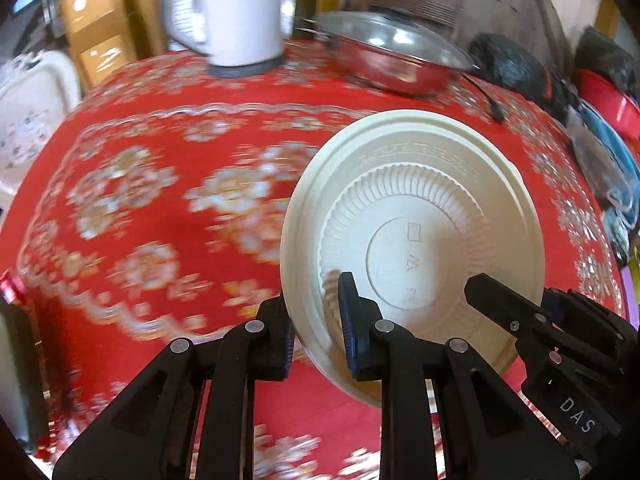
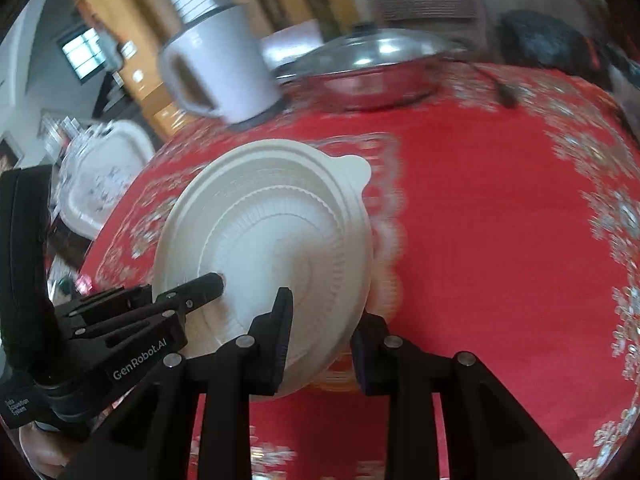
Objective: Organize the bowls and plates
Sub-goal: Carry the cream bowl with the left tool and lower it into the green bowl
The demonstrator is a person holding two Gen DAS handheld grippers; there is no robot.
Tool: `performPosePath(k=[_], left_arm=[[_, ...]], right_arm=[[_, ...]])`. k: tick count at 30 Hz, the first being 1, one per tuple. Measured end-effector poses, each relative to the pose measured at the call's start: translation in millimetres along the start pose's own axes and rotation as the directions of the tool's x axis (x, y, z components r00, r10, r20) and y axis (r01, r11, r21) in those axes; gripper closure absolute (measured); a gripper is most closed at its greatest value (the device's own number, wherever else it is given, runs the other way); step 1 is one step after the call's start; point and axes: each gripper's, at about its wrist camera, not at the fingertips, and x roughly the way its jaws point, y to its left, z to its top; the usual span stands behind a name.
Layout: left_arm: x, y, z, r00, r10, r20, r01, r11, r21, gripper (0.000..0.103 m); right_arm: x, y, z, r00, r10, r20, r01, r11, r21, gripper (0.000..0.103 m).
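the surface [image 1: 160, 128] carried a kettle [image 1: 240, 12] on its base at the far edge, with a lidded pan [image 1: 392, 56] just to its right. a cord [image 1: 490, 100] ran across the surface right of the pan. nearer the cameras, a bowl [image 1: 412, 240] was held bottom-up and tilted above the surface, in front of the pan. the left claw [image 1: 316, 332] gripped the bowl's rim at its left side, and the right claw [image 2: 320, 340] gripped the rim at its right side. a chair [image 1: 28, 120] stood beyond the surface's left edge.
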Motion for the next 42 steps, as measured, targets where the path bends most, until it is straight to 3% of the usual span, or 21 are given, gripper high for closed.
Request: performPosePath(k=[16,28,42], left_arm=[[-59.8,121.5,-34.0,0.989,0.129,0.073,-0.114,0.977,-0.178,0.083],[-100.1,165.8,-48.4,0.975,0.176,0.133,-0.137,0.956,-0.258,0.083],[-141.7,229.9,-74.6,0.951,0.261,0.163,-0.185,0.908,-0.375,0.083]], right_arm=[[24.0,125.0,-3.7,0.993,0.109,-0.054,-0.119,0.967,-0.223,0.075],[27.4,183.7,0.8,0.989,0.142,-0.048,-0.149,0.931,-0.334,0.075],[33.5,258.2,-3.7,0.979,0.194,-0.064,-0.2,0.855,-0.478,0.071]])
